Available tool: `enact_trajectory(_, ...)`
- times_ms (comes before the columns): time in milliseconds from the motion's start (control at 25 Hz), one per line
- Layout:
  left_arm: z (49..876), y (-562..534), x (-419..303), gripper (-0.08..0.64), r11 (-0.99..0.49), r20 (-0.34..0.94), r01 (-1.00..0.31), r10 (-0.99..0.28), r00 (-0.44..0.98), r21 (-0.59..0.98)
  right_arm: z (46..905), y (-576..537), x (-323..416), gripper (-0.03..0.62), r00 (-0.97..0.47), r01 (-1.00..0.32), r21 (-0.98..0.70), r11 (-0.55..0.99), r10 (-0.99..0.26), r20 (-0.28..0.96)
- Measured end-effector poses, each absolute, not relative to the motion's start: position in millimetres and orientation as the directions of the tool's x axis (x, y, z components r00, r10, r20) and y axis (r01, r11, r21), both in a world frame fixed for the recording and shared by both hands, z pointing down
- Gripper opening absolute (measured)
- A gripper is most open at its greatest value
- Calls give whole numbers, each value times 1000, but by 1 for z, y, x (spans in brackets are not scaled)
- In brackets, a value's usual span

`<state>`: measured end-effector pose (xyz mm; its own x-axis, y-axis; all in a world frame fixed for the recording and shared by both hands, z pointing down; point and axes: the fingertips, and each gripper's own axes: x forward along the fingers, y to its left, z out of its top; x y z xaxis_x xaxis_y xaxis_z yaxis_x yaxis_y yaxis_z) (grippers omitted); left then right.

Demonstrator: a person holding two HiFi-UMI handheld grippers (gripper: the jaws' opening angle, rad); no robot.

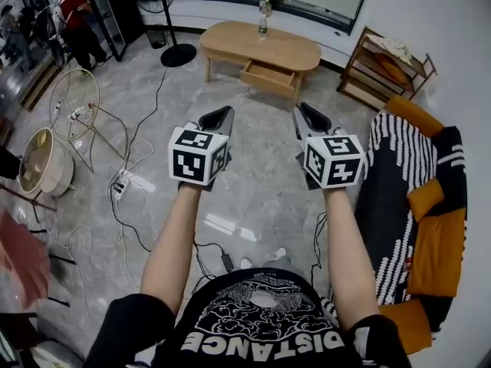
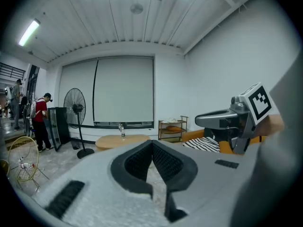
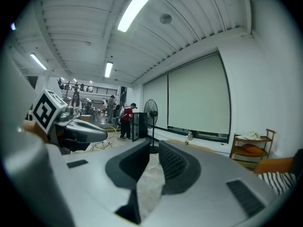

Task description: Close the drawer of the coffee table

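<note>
The oval wooden coffee table (image 1: 261, 44) stands across the room near the far wall, its drawer (image 1: 268, 75) pulled out toward me and a bottle (image 1: 263, 23) on top. Both grippers are held up side by side, well short of the table. The left gripper (image 1: 219, 117) has its jaw tips touching with nothing between them, as the left gripper view (image 2: 151, 145) also shows. The right gripper (image 1: 311, 117) holds nothing either; in its own view (image 3: 154, 145) a narrow slit of floor shows between the jaws. Far ahead in that view is the table (image 3: 191, 144).
A standing fan (image 1: 173, 21) is left of the table and a wooden shelf (image 1: 383, 67) is to its right. The sofa with a striped throw (image 1: 414, 175) lines the right side. Cables and a power strip (image 1: 119, 186) lie on the floor at left. A person in red (image 1: 77, 18) stands at far left.
</note>
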<state>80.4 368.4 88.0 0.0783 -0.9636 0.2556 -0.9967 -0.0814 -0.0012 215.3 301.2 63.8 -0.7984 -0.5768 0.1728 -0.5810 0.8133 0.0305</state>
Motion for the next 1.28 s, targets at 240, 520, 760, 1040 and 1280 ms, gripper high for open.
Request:
enact_trajectory(240, 89, 357, 79, 2, -96, 253, -995, -963, 92, -3, 65, 293, 212, 126, -798, -583, 29, 812, -578, 173)
enact_trajectory(520, 92, 330, 75, 2, -112, 254, -994, -962, 105, -15, 68, 269, 205, 175, -796, -587, 28, 809, -583, 166)
enact_trajectory(760, 101, 293, 68, 2, -114, 266, -993, -958, 104, -24, 78, 231, 200, 219, -794, -593, 12, 805, -587, 158)
enact_trajectory(1040, 118, 228, 45, 2, -110, 289, -994, -952, 98, -26, 93, 164, 174, 275, -804, -581, -9, 814, -572, 166)
enact_trajectory(1280, 122, 146, 23, 2, -97, 303, -995, -949, 87, -17, 101, 80, 151, 293, -807, -574, -19, 819, -562, 183)
